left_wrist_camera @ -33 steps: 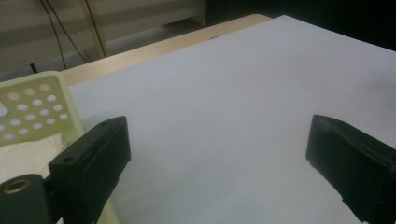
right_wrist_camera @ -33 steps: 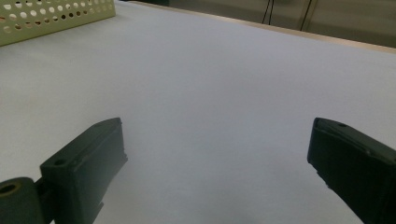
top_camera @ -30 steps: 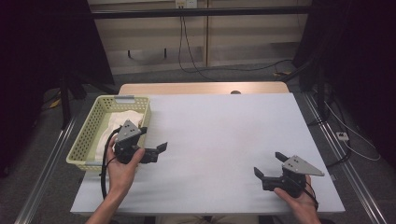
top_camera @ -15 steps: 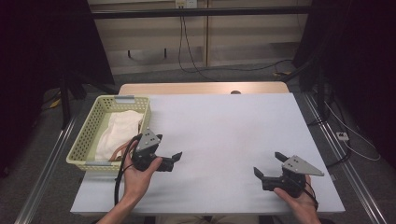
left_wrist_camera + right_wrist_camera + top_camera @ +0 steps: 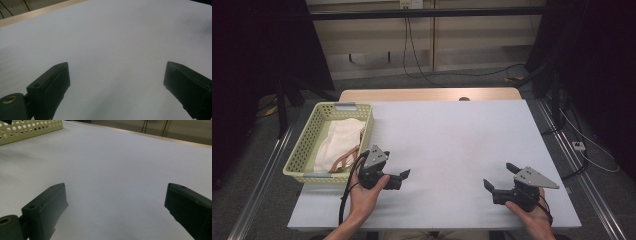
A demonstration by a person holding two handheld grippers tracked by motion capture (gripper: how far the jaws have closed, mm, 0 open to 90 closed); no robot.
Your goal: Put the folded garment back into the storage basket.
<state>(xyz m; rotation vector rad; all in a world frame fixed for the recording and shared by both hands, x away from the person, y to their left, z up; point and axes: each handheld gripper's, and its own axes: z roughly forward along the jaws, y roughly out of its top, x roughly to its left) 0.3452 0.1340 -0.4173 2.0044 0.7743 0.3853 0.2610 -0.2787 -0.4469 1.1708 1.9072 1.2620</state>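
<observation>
Judging from how things lie, you have hardly begun: the cloth [image 5: 341, 142] is in the basket [image 5: 301, 150] at the table's [image 5: 452, 145] left edge, bunched up, with something orange-brown beside it that is too small to make out. Your left gripper [image 5: 403, 175] hangs over bare tabletop just right of the basket's near corner, pointing toward the middle of the table and away from the cloth; in the left gripper view its jaws stand wide apart with nothing between them. Your right gripper [image 5: 498, 176] rests near the front right of the table, well apart from the basket, jaws likewise spread and empty. Nothing lies on the open white surface yet. What seems left is nearly everything: turn the left gripper back to the basket, take the cloth by an edge, lift it over the rim, and lay it out where both grippers can work it.
</observation>
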